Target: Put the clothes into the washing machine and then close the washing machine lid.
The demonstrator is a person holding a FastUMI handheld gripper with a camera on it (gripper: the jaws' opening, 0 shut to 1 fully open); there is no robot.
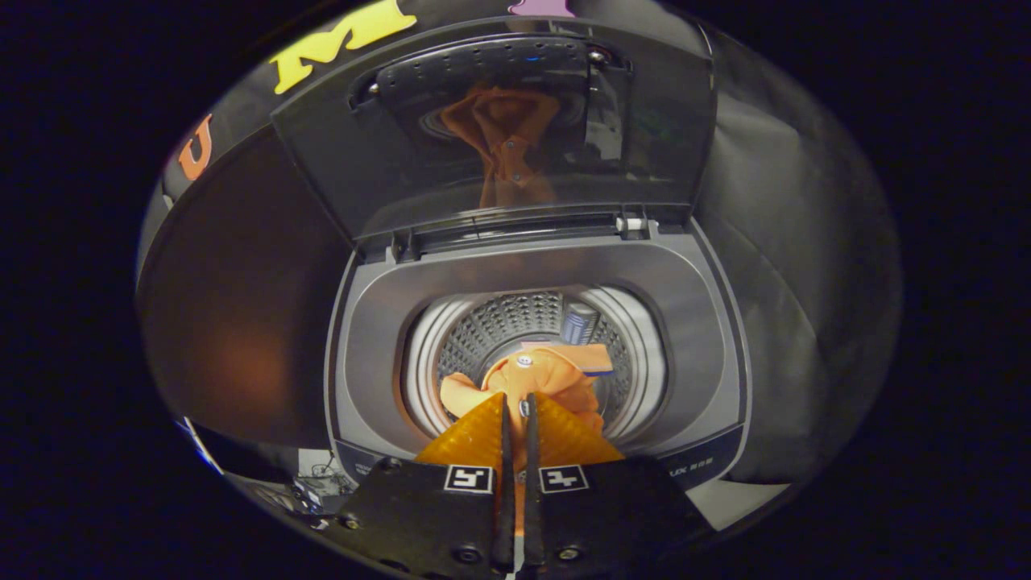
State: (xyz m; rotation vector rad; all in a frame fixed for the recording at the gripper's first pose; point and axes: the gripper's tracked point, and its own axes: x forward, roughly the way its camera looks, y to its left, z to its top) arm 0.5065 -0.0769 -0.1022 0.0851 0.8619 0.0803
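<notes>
A grey top-loading washing machine (709, 322) stands below me with its lid (499, 129) raised upright behind the round drum opening. My gripper (515, 403) hangs over the front of the drum, its fingers shut on an orange garment (548, 374) with buttons and a collar. The cloth droops from the fingertips down into the perforated steel drum (515, 322). The glossy inner face of the lid mirrors the orange garment.
Black cloth walls close in on the left and right of the machine. The machine's dark front control strip (701, 463) lies just beside my fingers. A bit of pale floor and some cables (318, 483) show at the machine's front left corner.
</notes>
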